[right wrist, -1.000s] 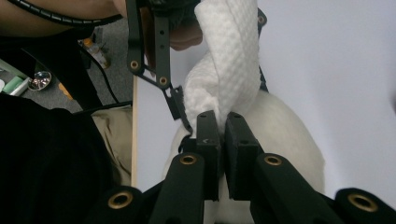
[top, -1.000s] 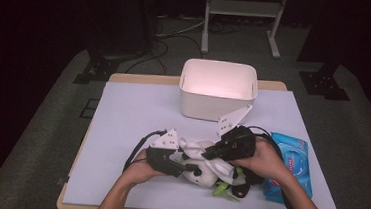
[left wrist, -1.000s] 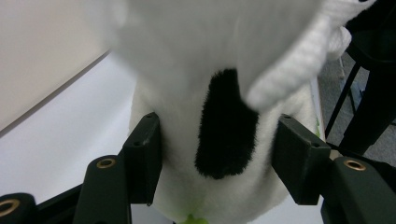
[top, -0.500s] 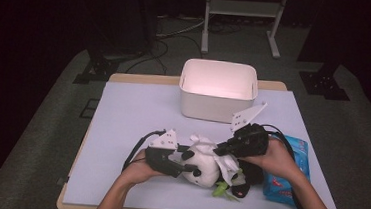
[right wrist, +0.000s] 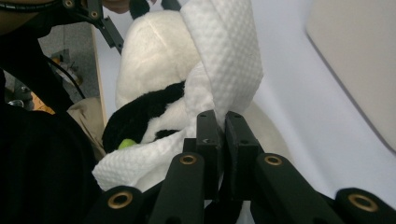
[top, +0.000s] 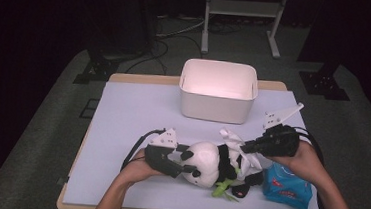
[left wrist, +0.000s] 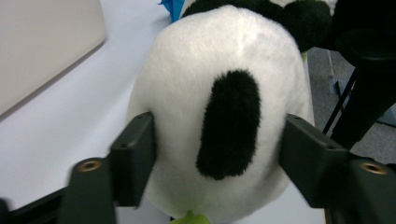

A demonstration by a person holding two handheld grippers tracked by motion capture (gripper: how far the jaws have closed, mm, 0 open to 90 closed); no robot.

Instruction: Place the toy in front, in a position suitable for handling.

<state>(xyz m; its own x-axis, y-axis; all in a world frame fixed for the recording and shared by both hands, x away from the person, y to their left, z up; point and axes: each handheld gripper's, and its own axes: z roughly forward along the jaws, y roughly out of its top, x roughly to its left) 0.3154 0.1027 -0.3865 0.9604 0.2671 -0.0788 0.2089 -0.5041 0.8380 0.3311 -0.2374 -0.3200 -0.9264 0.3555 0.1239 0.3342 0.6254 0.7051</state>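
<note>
No writing reads clearly on the blue packet (top: 287, 187). The plush panda (top: 208, 162) lies near-centre on the bench (top: 122, 119), between the just-widened left gripper (left wrist: 217, 154) jaws. The right gripper (right wrist: 223, 126) pinches the white wipe (right wrist: 224, 56). Dark room behind.

Table (top: 123, 109), pale lilac top. On it: white bin (top: 218, 92) at 12 o'clock, plush panda (top: 211, 164) centre-front, blue packet (top: 287, 188) at 4 o'clock beside it.
</note>
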